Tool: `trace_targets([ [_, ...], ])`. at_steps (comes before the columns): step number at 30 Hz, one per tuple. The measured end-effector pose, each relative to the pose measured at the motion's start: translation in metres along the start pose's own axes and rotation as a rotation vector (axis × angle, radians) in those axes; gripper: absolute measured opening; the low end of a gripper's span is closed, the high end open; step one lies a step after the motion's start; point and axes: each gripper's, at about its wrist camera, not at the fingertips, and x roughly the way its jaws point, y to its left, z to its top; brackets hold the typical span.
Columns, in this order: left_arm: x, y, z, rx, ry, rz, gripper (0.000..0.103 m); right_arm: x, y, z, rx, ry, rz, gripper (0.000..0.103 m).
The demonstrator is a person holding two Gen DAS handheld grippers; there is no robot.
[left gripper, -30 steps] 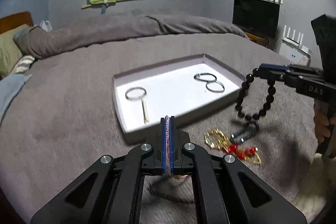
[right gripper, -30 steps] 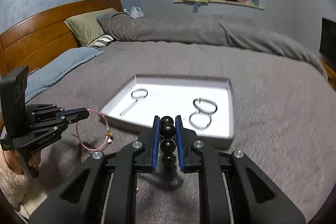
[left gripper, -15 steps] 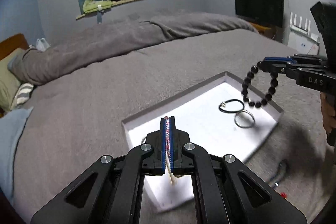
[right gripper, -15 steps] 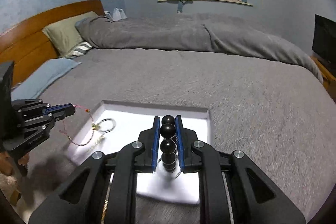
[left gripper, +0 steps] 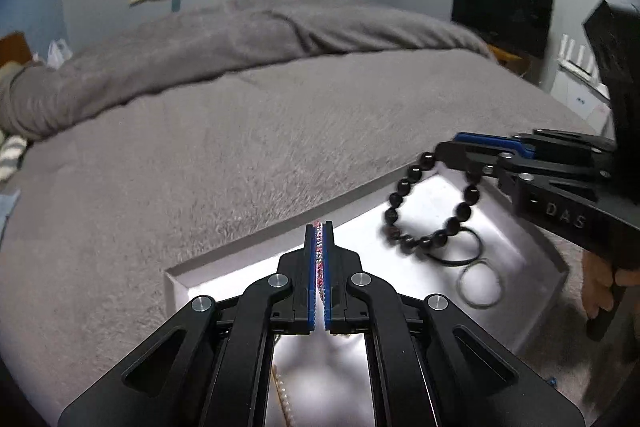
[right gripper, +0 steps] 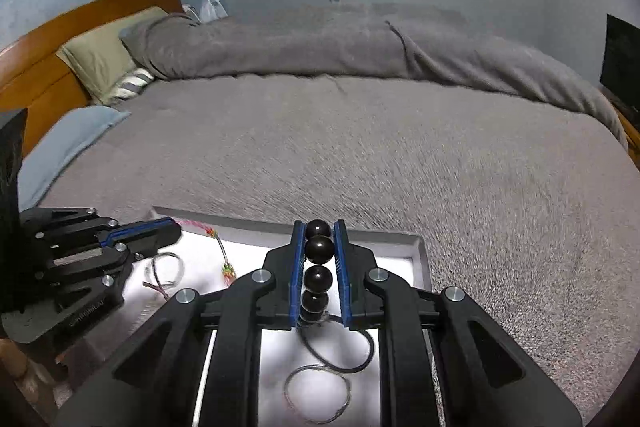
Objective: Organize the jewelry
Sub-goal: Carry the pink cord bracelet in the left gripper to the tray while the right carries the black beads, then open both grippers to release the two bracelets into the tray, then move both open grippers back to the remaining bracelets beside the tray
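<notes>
My left gripper [left gripper: 319, 227] is shut on a thin pink braided cord bracelet [left gripper: 319, 251], held above the left part of the white tray [left gripper: 558, 277]. In the right wrist view the left gripper [right gripper: 174, 227] shows with the cord [right gripper: 220, 247] hanging over the tray [right gripper: 422, 259]. My right gripper [right gripper: 319, 227] is shut on a black bead bracelet [right gripper: 318, 279]. In the left wrist view the right gripper [left gripper: 448, 149] holds the bead loop [left gripper: 430, 211] dangling over the tray's right part, above a black ring [left gripper: 460, 255] and a silver ring [left gripper: 480, 283].
The tray lies on a grey bedspread [left gripper: 200, 167]. A thin ring [right gripper: 168, 267] and a gold chain [left gripper: 282, 395] lie in the tray's left part. Pillows [right gripper: 100, 59] and a wooden headboard [right gripper: 48, 67] are at the far left; a TV [left gripper: 504, 11] stands at the right.
Both grippers have moved forward and down over the tray with their bracelets. The loose jewelry on the bedspread has dropped out of view.
</notes>
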Motion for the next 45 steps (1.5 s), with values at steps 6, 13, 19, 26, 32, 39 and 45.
trace_targets([
  [6, 0.028, 0.008, -0.01, 0.043, 0.082, 0.092, 0.004, 0.018, -0.011, -0.006, -0.004, 0.055, -0.08, 0.014],
  [13, 0.039, 0.022, -0.012, 0.001, 0.141, 0.117, 0.004, 0.036, -0.015, -0.009, -0.008, 0.139, -0.132, 0.014],
  [19, 0.044, 0.021, -0.017, 0.015, 0.178, 0.118, 0.004, 0.037, -0.018, -0.011, 0.007, 0.15, -0.138, 0.014],
  [26, 0.035, 0.021, -0.017, 0.013, 0.137, 0.139, 0.044, 0.031, -0.02, -0.01, 0.029, 0.125, -0.135, 0.037],
  [32, 0.021, 0.016, -0.017, 0.025, 0.066, 0.159, 0.066, 0.016, -0.019, -0.008, 0.03, 0.077, -0.125, 0.051],
  [39, -0.008, 0.011, -0.021, -0.014, -0.033, 0.175, 0.087, -0.022, -0.016, -0.016, 0.033, -0.001, -0.091, 0.079],
  [45, -0.046, 0.012, -0.039, -0.081, -0.09, 0.155, 0.092, -0.069, -0.016, -0.037, 0.056, -0.091, -0.063, 0.097],
])
